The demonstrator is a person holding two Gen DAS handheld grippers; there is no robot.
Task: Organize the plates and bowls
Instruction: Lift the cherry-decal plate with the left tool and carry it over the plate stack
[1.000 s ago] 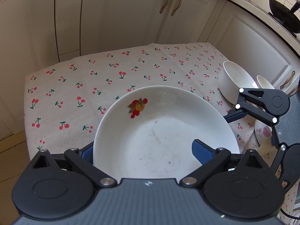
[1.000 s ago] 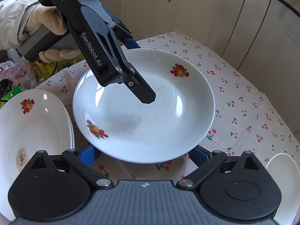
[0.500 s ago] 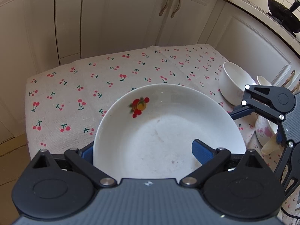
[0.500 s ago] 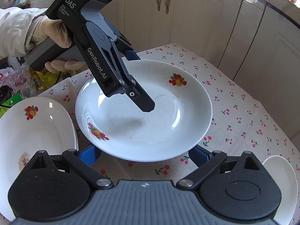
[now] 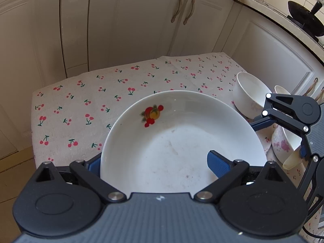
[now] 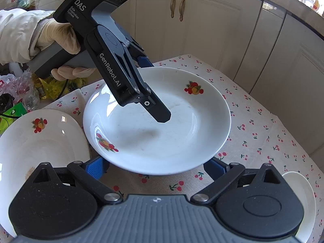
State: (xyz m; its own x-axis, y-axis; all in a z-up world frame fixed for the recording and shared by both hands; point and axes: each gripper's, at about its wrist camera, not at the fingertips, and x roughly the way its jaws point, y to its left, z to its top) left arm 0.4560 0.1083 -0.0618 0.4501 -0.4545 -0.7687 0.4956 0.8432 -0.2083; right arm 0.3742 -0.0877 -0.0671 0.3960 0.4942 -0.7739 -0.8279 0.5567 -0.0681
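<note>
My left gripper (image 5: 158, 163) is shut on the rim of a white deep plate (image 5: 178, 137) with fruit prints and holds it above the cherry-print tablecloth (image 5: 121, 89). In the right wrist view the same plate (image 6: 182, 133) hangs tilted, with the left gripper (image 6: 156, 109) clamped on its far rim. My right gripper (image 6: 158, 167) is open and empty, just below the plate's near edge. A second fruit-print plate (image 6: 30, 145) lies at the left.
A white bowl (image 5: 249, 95) and a flowered bowl (image 5: 283, 143) with a spoon stand at the right. Another white dish (image 6: 303, 198) sits at the lower right. Cabinet doors (image 5: 131, 20) stand behind the table. Bags and clutter (image 6: 20, 93) lie at the far left.
My left gripper has lifted the plate higher off the cloth. My right gripper has drawn back a little and stays open.
</note>
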